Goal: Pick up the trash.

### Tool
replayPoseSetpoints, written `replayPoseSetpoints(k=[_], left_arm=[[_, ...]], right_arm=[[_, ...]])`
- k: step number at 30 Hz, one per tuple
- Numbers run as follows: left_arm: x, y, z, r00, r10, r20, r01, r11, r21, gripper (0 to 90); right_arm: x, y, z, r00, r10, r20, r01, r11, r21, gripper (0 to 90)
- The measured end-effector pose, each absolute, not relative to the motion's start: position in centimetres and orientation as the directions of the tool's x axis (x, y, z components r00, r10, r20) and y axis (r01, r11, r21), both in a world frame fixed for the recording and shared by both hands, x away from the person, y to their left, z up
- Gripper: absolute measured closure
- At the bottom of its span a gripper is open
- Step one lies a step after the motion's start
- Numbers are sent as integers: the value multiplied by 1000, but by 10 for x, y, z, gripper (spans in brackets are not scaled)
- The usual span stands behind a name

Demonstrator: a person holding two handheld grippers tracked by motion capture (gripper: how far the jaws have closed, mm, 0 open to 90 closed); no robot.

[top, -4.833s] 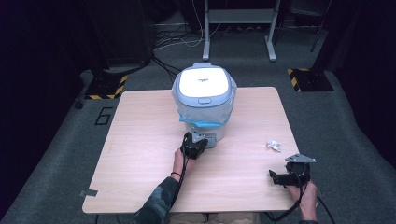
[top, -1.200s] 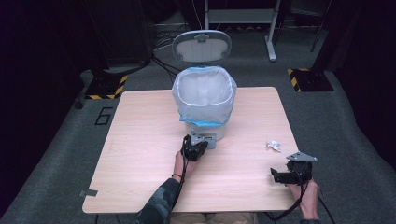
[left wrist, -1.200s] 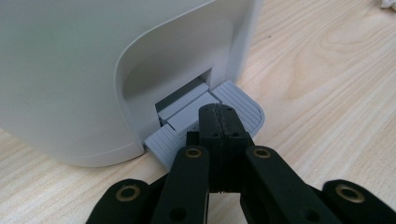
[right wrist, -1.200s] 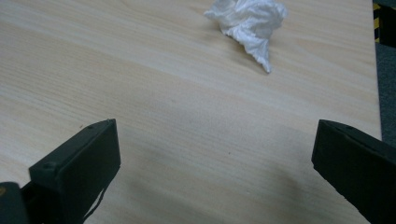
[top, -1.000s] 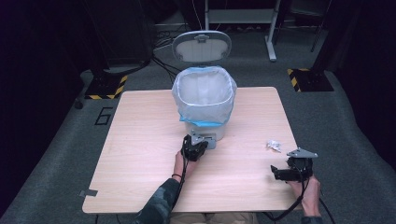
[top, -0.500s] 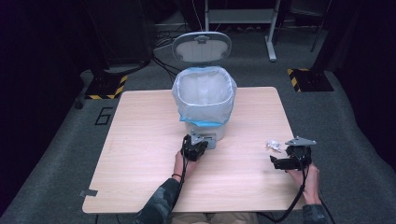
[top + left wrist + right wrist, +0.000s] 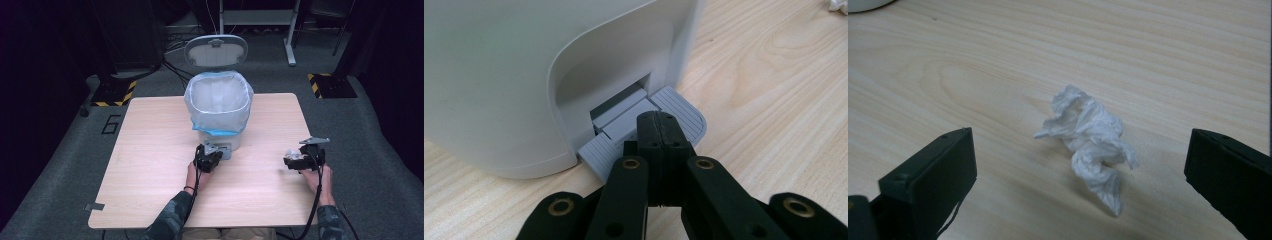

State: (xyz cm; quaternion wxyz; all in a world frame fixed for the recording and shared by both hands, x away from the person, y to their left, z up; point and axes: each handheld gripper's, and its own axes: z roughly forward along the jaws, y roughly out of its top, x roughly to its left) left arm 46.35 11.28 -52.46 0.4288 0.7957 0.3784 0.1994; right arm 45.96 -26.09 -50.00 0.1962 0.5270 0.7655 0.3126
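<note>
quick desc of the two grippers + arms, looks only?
Both are black. The left claw has slim ribbed pads on linkage arms with brass pivot pins. The right claw has blocky black jaws and a grey triangular plate on top. Black cables trail from both. Dark patterned sleeves.

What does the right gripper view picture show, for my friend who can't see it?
A crumpled white tissue lies on a light wooden table. The right gripper has its two black jaws wide open, one on each side of the tissue, not touching it.
</note>
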Motion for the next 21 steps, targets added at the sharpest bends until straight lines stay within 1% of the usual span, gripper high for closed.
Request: replayPoseSetpoints(k=[2, 6, 7, 9, 10, 12, 13, 14, 15, 16, 17, 19, 20, 21], left_arm=[[464, 113, -525, 634, 773, -7, 431, -346, 833, 900], [464, 113, -525, 634, 773, -7, 431, -346, 833, 900], [464, 113, -525, 634, 773, -7, 431, -346, 833, 900], [463, 113, -525, 635, 773, -6, 430, -347, 833, 900], [464, 113, -525, 635, 773, -6, 431, -347, 833, 900], [463, 113, -525, 634, 773, -7, 431, -347, 833, 900], [464, 113, -525, 635, 773, -7, 431, -347, 833, 900], [464, 113, -525, 635, 772, -7, 432, -347, 833, 900], [464, 113, -525, 636, 771, -7, 431, -348, 832, 900], [464, 113, -525, 635, 772, -10, 433, -346, 832, 900], [464, 113, -524, 634, 773, -9, 434, -346, 832, 900], [464, 113, -525, 635, 773, -9, 434, -347, 832, 900], [464, 113, -525, 638, 770, -17, 435, -342, 833, 900], [464, 112, -525, 639, 769, -12, 433, -347, 832, 900]], right_arm=[[466, -262, -502, -372, 928, 31, 686, 252, 682, 0], [474, -262, -507, -347, 937, 49, 708, 227, 669, 0], [475, -262, -507, -359, 933, 40, 706, 243, 665, 18], [476, -262, -508, -358, 933, 33, 697, 243, 675, 83], [476, -261, -508, -351, 936, 24, 692, 243, 680, 132], [476, -260, -507, -349, 937, 20, 689, 242, 683, 144], [476, -260, -507, -353, 935, 15, 683, 247, 688, 234], [476, -260, -507, -353, 935, 15, 683, 247, 688, 234], [476, -260, -507, -354, 935, 11, 680, 249, 690, 270], [475, -260, -507, -354, 935, 26, 685, 240, 688, 345], [475, -260, -507, -354, 935, 26, 685, 240, 688, 345], [475, -261, -508, -354, 935, 26, 686, 241, 686, 423], [475, -261, -509, -360, 932, 42, 695, 238, 678, 491], [475, -261, -509, -360, 932, 42, 695, 238, 678, 491]])
